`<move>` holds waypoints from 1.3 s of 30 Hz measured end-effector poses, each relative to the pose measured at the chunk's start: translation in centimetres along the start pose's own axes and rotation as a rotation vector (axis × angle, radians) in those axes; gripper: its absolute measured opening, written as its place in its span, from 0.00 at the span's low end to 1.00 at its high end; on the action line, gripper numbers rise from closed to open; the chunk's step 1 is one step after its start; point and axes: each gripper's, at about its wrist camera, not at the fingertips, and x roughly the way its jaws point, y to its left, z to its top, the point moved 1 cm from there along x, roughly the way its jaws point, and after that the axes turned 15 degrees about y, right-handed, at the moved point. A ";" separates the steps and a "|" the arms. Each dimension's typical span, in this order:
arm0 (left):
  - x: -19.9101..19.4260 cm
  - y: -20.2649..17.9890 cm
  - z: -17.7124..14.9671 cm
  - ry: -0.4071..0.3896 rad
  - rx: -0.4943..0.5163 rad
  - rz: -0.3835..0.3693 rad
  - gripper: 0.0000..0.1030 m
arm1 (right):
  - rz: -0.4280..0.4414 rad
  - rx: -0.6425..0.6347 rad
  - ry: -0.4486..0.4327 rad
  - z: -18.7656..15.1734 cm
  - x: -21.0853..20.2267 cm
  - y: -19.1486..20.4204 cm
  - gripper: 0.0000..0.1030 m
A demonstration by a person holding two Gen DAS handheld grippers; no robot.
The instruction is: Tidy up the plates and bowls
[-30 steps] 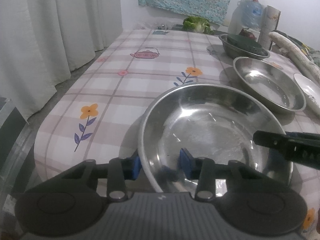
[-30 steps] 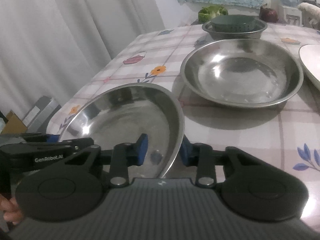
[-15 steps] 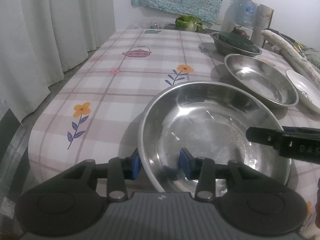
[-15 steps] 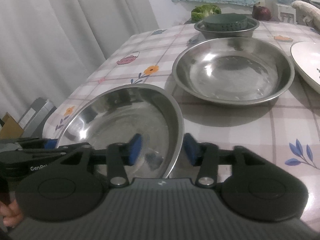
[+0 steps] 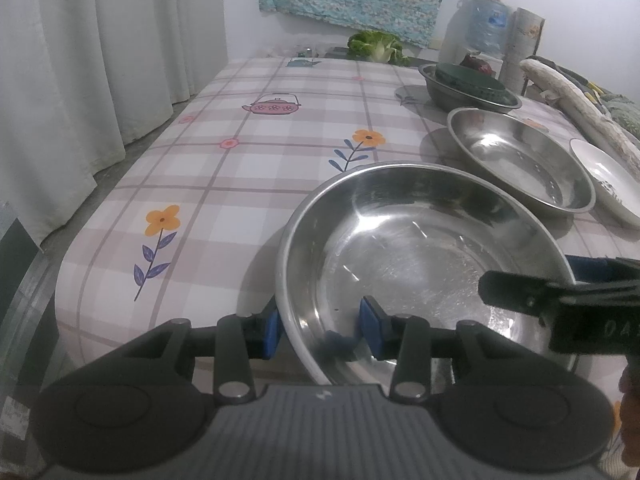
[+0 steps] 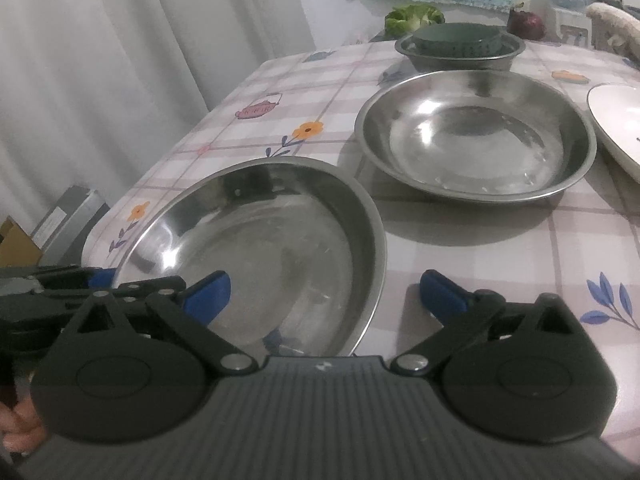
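Left gripper (image 5: 322, 330) is pinching the steel pan's (image 5: 420, 256) near rim; right gripper (image 6: 324, 294) is opening wide, its pads clear of the rim.

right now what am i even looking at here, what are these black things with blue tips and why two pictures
No robot here: a person holds a two-finger gripper in each hand, each with a fisheye camera looking along its fingers, hence two pictures.

The left gripper has its blue pads straddling the rim of the near steel basin, seemingly pinching it. In the right camera's picture, the right gripper has that basin's opposite rim between its jaws, which are opening; neither pad touches it.

On the flowered tablecloth lie a second steel basin, a white plate, and a far steel bowl with a dark green dish in it. A leafy green vegetable lies at the far end.
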 end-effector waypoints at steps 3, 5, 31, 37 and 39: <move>0.0 0.0 0.0 -0.001 0.001 0.001 0.41 | -0.014 -0.015 0.015 0.1 0.1 0.2 0.99; 0.1 0.0 0.0 0.000 0.001 0.002 0.41 | -0.021 -0.018 0.029 0.3 0.1 0.2 0.99; 0.4 -0.3 0.7 0.022 0.008 0.035 0.43 | -0.135 -0.084 0.076 1.4 -0.1 0.8 0.99; 0.3 -0.4 0.7 0.022 0.008 0.034 0.43 | -0.165 -0.112 0.062 1.6 -0.5 1.2 0.99; 0.3 -0.4 0.7 0.021 0.007 0.034 0.43 | -0.169 -0.119 0.058 1.6 -0.6 1.3 0.99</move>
